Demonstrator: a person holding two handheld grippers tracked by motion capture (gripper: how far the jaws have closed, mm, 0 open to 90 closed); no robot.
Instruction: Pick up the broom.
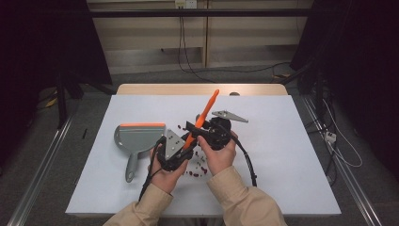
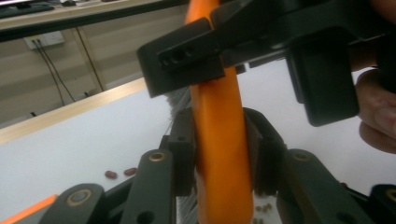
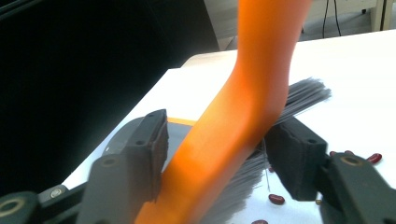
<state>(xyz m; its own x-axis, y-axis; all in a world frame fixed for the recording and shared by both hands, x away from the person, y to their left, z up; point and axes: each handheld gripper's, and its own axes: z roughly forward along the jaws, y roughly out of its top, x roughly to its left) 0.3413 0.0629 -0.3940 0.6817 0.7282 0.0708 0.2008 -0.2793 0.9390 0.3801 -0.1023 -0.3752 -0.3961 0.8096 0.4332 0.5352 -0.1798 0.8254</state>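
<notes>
The brush point(image 1: 201, 118) is held above the middle of the desk point(image 1: 282, 155), its orange handle slanting up and away from the person. The left gripper point(image 2: 219, 154) is clamped on the handle, pads pressed to both sides. The right gripper point(image 3: 219, 154) straddles the handle, jaws apart, so it is released; it lies farther up the handle. The right gripper view shows grey bristles point(image 3: 299, 100), the dustpan point(image 1: 137, 136) beyond and the beans point(image 3: 276, 199) on the desk. The high view shows both hands meeting at the handle.
</notes>
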